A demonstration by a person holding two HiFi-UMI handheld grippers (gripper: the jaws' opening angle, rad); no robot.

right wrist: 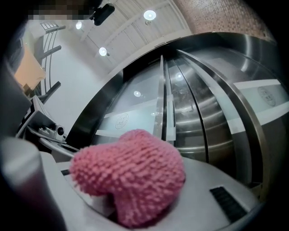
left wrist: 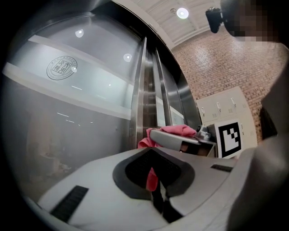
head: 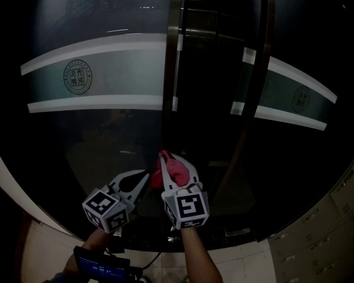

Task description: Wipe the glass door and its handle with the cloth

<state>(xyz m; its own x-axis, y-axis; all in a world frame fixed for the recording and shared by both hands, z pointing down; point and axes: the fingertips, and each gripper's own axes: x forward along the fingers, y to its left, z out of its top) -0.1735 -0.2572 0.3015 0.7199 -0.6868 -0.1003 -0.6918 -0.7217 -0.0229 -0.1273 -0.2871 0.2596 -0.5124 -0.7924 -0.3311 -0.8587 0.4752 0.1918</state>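
1. The pink cloth (right wrist: 131, 176) sits bunched in the clenched right hand-held gripper (head: 169, 161), low against the glass door (head: 99, 138). I'd press it flat, then sweep.
2. Follow up the steel handle (head: 171, 66).
3. The left hand-held gripper (head: 146, 176), closed on nothing, is best kept clear.

Cloth (head: 178, 172) in right gripper (head: 177, 164), left gripper (head: 134, 180) beside, glass door (head: 99, 72) ahead

Room, dim in the head view: floor (head: 249, 265) of pale square tiles; bank of cream lockers (left wrist: 223, 110) against a red-brown brick wall (left wrist: 216, 67). Ceiling (left wrist: 158, 13) white, slatted, fitted with round recessed lamps (left wrist: 182, 12), all lit. Further lamps (right wrist: 150, 15) show in the right gripper view, above a white wall (right wrist: 86, 90).
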